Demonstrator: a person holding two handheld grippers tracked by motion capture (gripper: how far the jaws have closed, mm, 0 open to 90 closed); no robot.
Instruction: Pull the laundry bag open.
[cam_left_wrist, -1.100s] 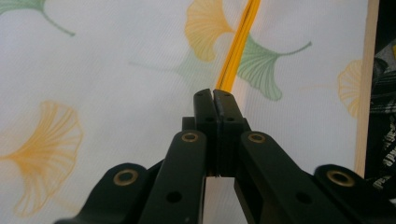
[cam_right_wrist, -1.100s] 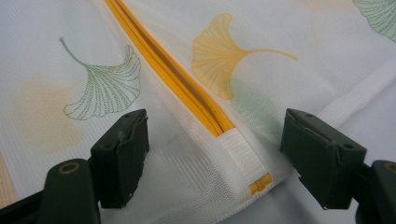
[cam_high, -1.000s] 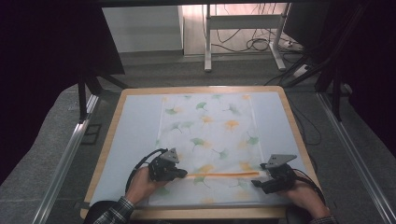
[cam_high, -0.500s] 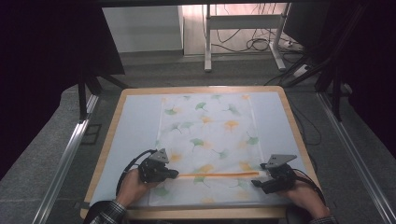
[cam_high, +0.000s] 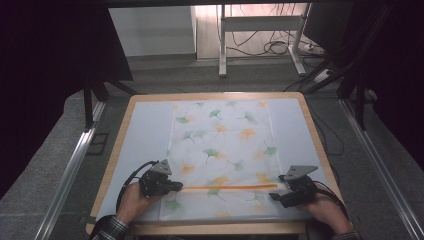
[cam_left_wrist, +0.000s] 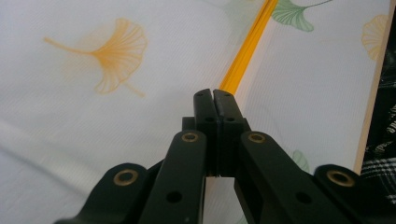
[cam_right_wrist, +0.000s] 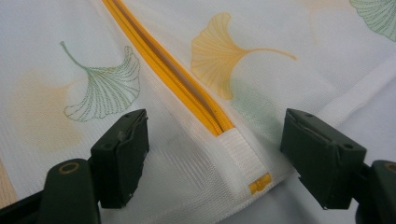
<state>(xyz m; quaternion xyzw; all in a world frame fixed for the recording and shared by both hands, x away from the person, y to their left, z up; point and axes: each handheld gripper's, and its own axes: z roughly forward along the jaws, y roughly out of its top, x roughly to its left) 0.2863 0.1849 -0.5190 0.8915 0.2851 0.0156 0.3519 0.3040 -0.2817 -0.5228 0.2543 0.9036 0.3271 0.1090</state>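
Zipper drawn further left
Left gripper (cam_high: 172, 186), clamped on the orange zipper (cam_high: 227, 187), has slid left; right gripper (cam_high: 275, 195) stays spread, pressing the mesh bag (cam_high: 220, 135).

White mesh bag (cam_high: 220, 160) printed with ginkgo leaves in orange, green, pale yellow; leaf veins drawn as fine lines. Zipper (cam_high: 227, 187) bright orange-yellow, darker brownish line down its middle. White woven tab (cam_right_wrist: 240, 154) at zipper end, small orange bit below. Table (cam_high: 300, 135) surface pale blue-grey, rim light wood. Both grippers black, brass-coloured rivets; top plates grey. Sleeve (cam_high: 107, 227) plaid, dark and white. Floor (cam_high: 50, 150) grey
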